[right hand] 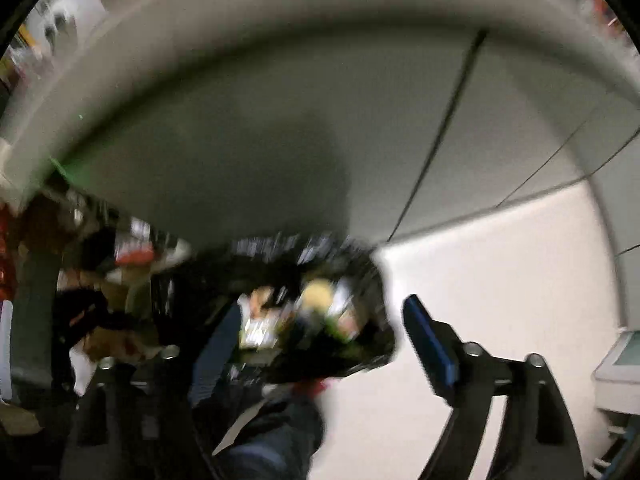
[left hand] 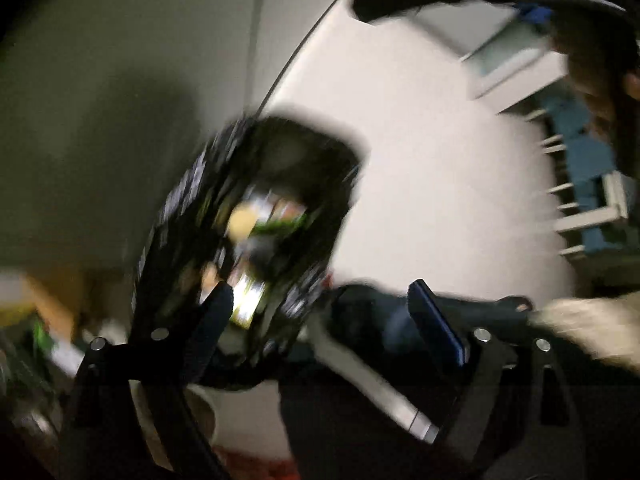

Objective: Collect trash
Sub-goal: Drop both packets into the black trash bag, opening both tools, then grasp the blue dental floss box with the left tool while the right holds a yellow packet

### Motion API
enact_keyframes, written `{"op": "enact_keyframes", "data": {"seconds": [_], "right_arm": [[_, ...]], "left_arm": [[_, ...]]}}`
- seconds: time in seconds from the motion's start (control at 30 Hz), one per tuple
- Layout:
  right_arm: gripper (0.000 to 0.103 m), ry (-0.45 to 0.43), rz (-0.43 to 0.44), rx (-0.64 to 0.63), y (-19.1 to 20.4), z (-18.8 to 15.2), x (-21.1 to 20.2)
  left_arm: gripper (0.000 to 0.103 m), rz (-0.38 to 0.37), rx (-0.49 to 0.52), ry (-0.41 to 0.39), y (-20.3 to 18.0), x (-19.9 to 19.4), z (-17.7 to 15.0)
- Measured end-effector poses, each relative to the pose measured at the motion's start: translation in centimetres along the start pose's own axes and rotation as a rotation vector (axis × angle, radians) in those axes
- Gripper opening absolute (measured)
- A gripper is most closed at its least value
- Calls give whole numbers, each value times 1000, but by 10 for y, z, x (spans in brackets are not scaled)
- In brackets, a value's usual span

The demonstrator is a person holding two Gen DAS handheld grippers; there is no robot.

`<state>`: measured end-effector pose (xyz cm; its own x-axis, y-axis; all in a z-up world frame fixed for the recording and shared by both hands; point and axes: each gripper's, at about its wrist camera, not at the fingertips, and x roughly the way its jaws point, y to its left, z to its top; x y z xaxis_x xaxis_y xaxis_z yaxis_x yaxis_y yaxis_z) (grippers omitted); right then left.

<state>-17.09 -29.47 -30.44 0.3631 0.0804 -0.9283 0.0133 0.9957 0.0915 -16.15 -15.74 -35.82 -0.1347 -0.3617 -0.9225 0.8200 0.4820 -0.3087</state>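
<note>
Motion blur and hidden parts in both wrist views

The black trash bag (left hand: 256,240) was smeared by motion, so the pieces inside its mouth could not be told apart; only yellow, green and white patches showed. In the right wrist view the bag (right hand: 280,300) covered part of the left finger (right hand: 212,356). The clutter (right hand: 100,280) at the left was too blurred to name.

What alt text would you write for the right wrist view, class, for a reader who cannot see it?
Blurred by motion, an open black trash bag holding colourful wrappers fills the centre, between the right gripper fingers, which stand wide apart. Behind are a pale wall and floor.
</note>
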Motion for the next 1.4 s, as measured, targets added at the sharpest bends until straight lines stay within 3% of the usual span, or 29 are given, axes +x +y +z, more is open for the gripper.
{"op": "enact_keyframes", "data": {"seconds": [0.07, 0.17, 0.2, 0.3, 0.37, 0.5, 0.7, 0.77, 0.87, 1.0, 1.17, 1.4], "right_arm": [[98, -166, -44, -5, -8, 28, -65], [98, -396, -83, -23, -16, 77, -129], [98, -434, -92, -29, -18, 90, -138], [98, -531, -94, -14, -34, 158, -148], [98, -535, -90, -29, -39, 198, -137], [98, -426, -112, -173, -35, 279, -97], [98, -258, -183, -300, -36, 337, -32], [94, -188, -186, -307, -39, 349, -17], [63, -127, -169, -322, -42, 359, 1], [50, -155, -151, -326, -41, 357, -8], [47, -245, -108, -308, -44, 342, -49], [46, -355, 104, -147, -75, 287, -127]], "left_arm": [[89, -31, 24, -99, -20, -42, 23], [90, -38, 30, -252, -33, -101, 53], [90, -21, 14, -316, -34, -125, 65], [90, 31, -33, -409, -29, -165, 77], [90, 99, -77, -451, -21, -184, 78], [90, 205, -196, -444, -1, -198, 67], [90, 301, -360, -427, 24, -209, 32], [90, 312, -406, -426, 31, -213, 25], [90, 318, -461, -433, 37, -215, 23], [90, 314, -476, -456, 39, -222, 30], [90, 345, -408, -478, 44, -233, 58], [90, 409, -386, -447, 103, -236, 139]]}}
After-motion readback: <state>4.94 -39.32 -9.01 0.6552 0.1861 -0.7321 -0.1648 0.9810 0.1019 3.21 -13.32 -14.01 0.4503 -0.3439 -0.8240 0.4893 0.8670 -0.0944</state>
